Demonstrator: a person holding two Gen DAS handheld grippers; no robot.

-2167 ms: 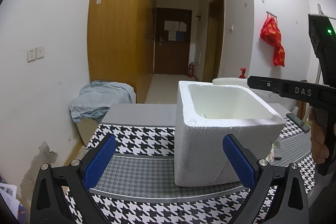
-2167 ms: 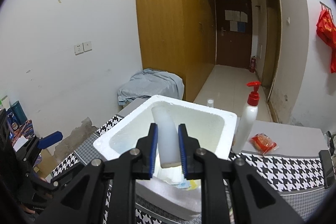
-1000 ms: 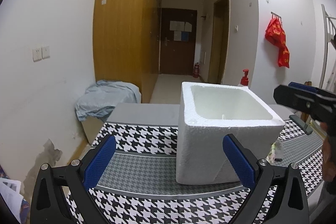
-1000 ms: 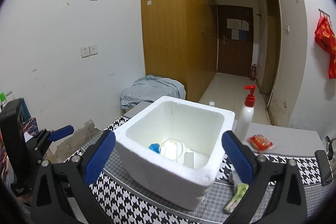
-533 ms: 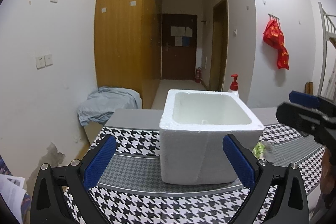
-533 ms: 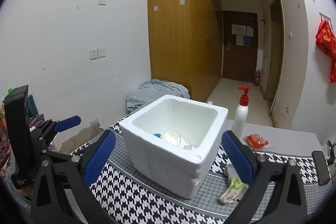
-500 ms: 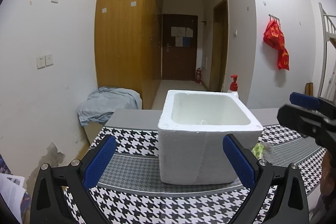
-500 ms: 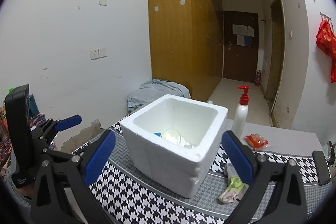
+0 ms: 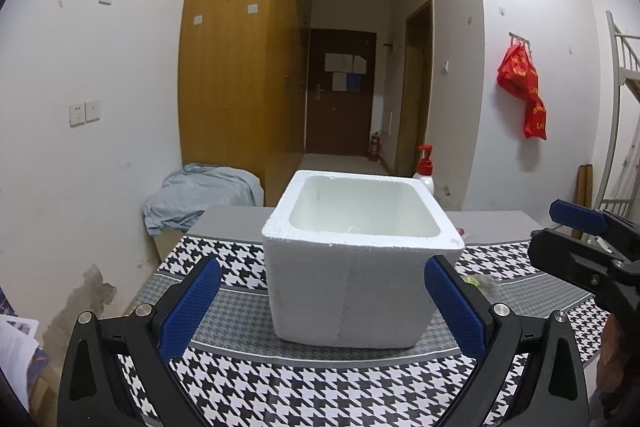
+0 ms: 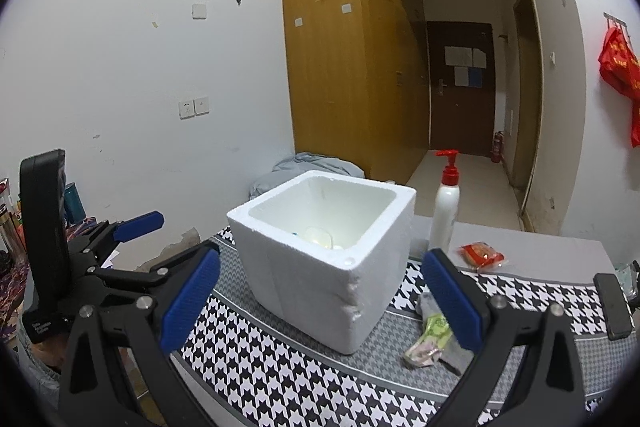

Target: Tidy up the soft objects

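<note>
Both claws withdrawn, spread, foam box [image 10: 320,267] centered

We are seeing a foam box [image 10: 326,267] sitting on the table [image 10: 288,367]. A pump bottle [image 10: 445,211] is standing behind it on the right. A snack packet [image 10: 482,255] is lying right of the bottle. A wrapper [image 10: 430,341] is lying just right of the box.

A white pump bottle with a red top [image 10: 446,205] stands on the houndstooth-patterned table [image 10: 280,359]; a red plastic bag [image 9: 524,93] hangs on the wall.
</note>
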